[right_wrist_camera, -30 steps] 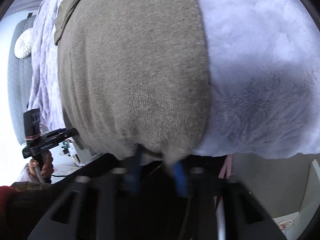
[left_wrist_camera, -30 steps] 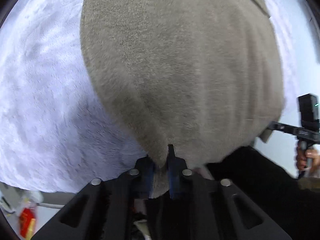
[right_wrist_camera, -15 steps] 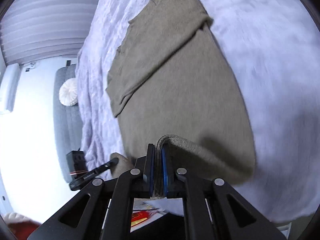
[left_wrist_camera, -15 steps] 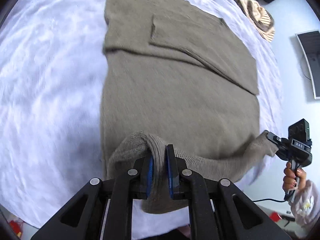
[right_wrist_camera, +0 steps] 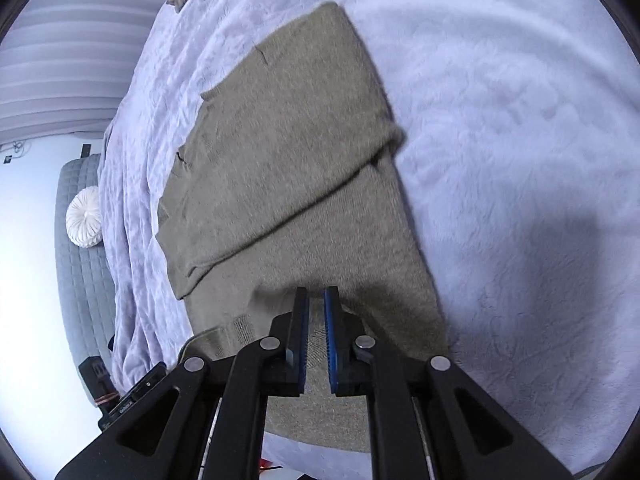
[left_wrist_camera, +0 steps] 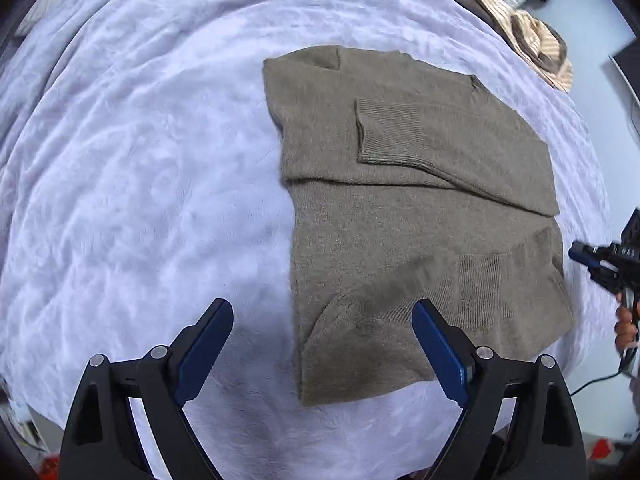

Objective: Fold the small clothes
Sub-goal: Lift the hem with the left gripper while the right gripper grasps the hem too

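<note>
Left gripper [left_wrist_camera: 323, 322] spread wide | sweater [left_wrist_camera: 420, 220] flat beneath, ahead

Sweater [left_wrist_camera: 416, 216] on blanket [left_wrist_camera: 140, 180], clothes pile [left_wrist_camera: 532, 36] behind

A taupe knit sweater [left_wrist_camera: 416, 224] lies flat on the bed, sleeve and hem folded over its body.
</note>
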